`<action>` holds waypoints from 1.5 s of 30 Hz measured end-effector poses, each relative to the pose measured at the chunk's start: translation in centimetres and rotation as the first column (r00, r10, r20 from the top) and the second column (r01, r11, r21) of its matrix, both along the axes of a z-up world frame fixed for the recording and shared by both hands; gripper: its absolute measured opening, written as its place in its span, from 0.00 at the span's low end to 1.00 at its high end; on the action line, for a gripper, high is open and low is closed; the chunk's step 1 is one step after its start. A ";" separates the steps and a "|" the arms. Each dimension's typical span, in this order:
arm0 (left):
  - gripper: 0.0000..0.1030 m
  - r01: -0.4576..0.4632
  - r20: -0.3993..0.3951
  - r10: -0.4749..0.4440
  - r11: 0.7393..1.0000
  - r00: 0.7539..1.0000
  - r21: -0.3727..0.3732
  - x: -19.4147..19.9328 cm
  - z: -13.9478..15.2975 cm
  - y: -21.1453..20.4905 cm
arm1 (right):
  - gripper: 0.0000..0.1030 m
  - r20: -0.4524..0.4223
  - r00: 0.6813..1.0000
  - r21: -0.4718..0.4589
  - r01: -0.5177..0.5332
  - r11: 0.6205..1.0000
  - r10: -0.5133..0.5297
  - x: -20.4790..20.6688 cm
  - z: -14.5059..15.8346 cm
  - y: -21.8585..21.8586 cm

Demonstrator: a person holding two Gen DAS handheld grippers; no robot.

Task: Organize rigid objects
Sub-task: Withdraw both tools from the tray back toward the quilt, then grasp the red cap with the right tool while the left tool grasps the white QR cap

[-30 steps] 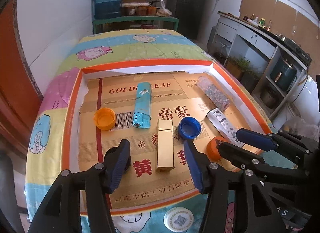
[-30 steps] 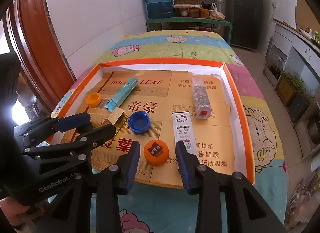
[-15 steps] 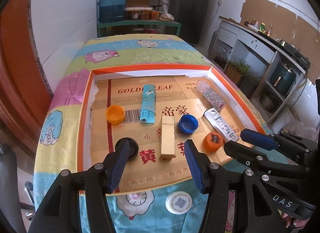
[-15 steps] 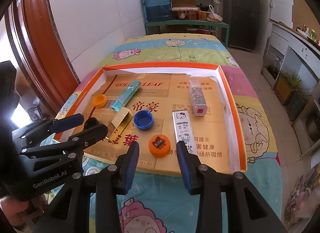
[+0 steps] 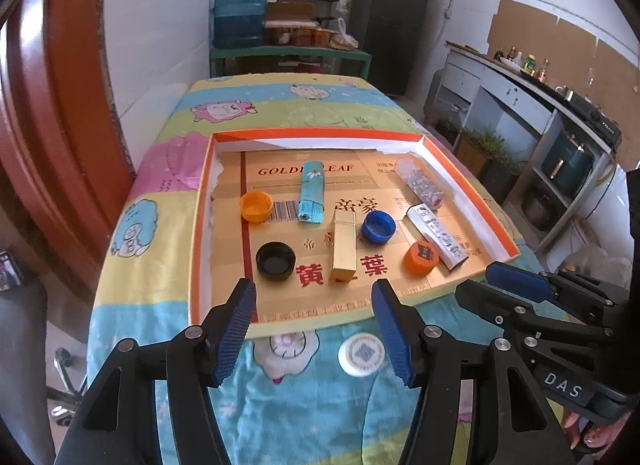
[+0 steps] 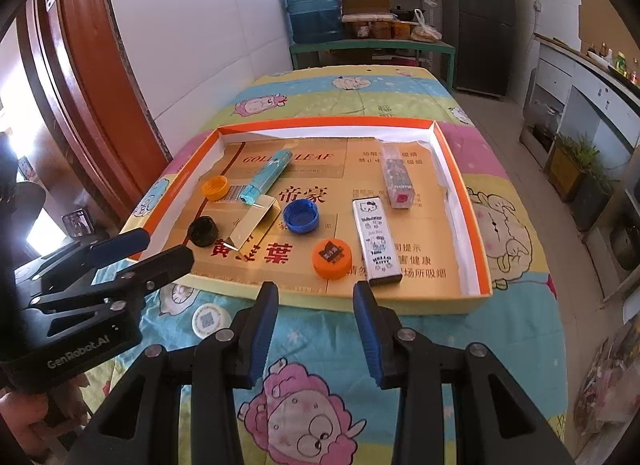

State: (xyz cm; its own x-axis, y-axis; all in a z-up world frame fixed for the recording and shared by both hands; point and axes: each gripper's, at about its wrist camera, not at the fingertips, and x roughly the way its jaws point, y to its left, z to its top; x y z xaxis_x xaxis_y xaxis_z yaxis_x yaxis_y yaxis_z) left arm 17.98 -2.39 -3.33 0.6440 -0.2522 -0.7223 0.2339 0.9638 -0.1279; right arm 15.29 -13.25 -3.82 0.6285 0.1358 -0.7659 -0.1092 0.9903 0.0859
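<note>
Both tools are empty right now, jaws spread wide. The left tool [image 5: 314,315] and right tool [image 6: 316,311] hover just off the near edge of the tray [image 5: 202,201], over the cartoon cloth [image 6: 400,345].

Everything to sort lies in the tray. Near edge: black cap [image 5: 275,261], gold box [image 5: 344,251], orange cap [image 5: 421,258]. Middle: blue cap [image 5: 378,226]. Left side: another orange cap [image 5: 256,206]. Toward the far edge: teal lighter [image 5: 311,192] and a patterned lighter [image 5: 420,188]. The Hello Kitty lighter [image 6: 377,243] is near the right side.

The bit that matters, I reckon: the gold box lies straight ahead of the left tool, long axis running away from it, so the jaws already straddle its width. Going forward and down looks like the easy grab. The right tool is lined up between the near orange cap and the Hello Kitty lighter, which also points lengthwise away from it.

The surface is glossy printed cardboard, so stuff might slide. A round QR sticker [image 5: 361,354] lies on the cloth. The room looks like a kitchen: water jug [image 6: 316,11] and shelves at the back, fridge [image 6: 486,17], and a counter [image 5: 532,85] along the right.
</note>
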 end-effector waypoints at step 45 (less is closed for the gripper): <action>0.60 -0.063 0.055 0.066 0.996 0.996 -0.056 -12.2 -0.3 4.1 | 0.45 -0.038 0.955 0.030 -0.294 0.955 0.295 -17.1 -3.6 5.8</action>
